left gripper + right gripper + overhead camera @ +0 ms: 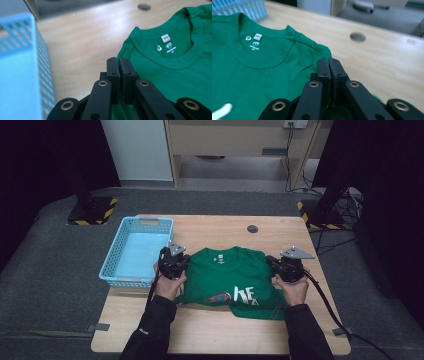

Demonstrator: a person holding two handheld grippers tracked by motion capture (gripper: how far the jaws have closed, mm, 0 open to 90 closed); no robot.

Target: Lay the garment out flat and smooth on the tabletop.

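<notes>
Two grippers sit at the sides of a green T-shirt [231, 279] that lies partly folded on a pale wooden table [210, 330], its collar toward the far edge and its printed front facing up. The left gripper [172, 261] is at the shirt's left shoulder, just beside a light blue basket [137, 251] standing on the table's far left corner; in the left gripper view its jaws are pressed together, with green cloth showing between them low down, so it appears to be pinching the shirt's edge. The right gripper [281, 264] is at the right shoulder, and in the right gripper view its jaws are likewise closed, green fabric visible at their base. A round dark grommet [252, 228] is set into the tabletop beyond the collar. The table stands on grey carpet [45, 285]. Two black stand bases with yellow-and-black hazard tape [91, 212] flank it, and cables [345, 200] trail at the right, before a light wood cabinet [235, 140].
</notes>
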